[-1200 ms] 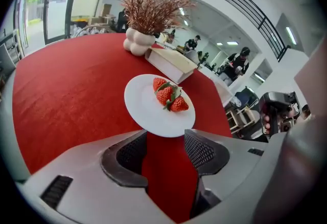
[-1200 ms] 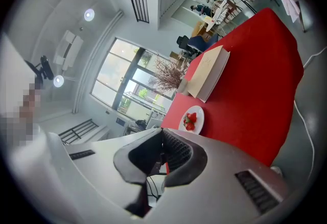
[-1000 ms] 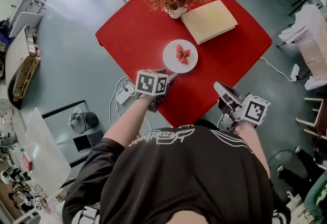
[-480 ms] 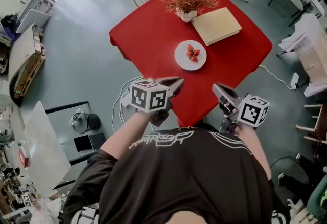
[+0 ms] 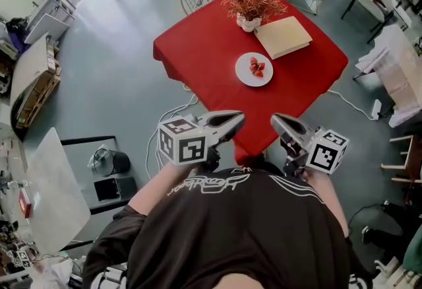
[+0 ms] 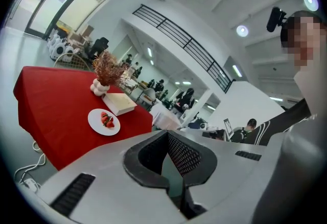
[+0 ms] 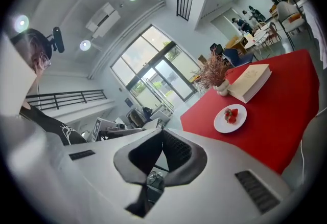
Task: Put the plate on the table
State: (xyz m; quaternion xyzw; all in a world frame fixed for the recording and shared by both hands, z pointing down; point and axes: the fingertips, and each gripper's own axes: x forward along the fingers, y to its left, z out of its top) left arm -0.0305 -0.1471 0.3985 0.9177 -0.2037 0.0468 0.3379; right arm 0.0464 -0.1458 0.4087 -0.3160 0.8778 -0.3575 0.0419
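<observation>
My left tongs have just closed on nothing; the right tongs are closed and empty too. The plate sits far ahead on the table, near the book. The job looks done: I'd keep both well clear.

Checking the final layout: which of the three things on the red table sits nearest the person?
The white plate with strawberries; the book and the potted plant lie beyond it.

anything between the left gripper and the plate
No, just bare red tablecloth between the left gripper and the plate, seen in the head view.
</observation>
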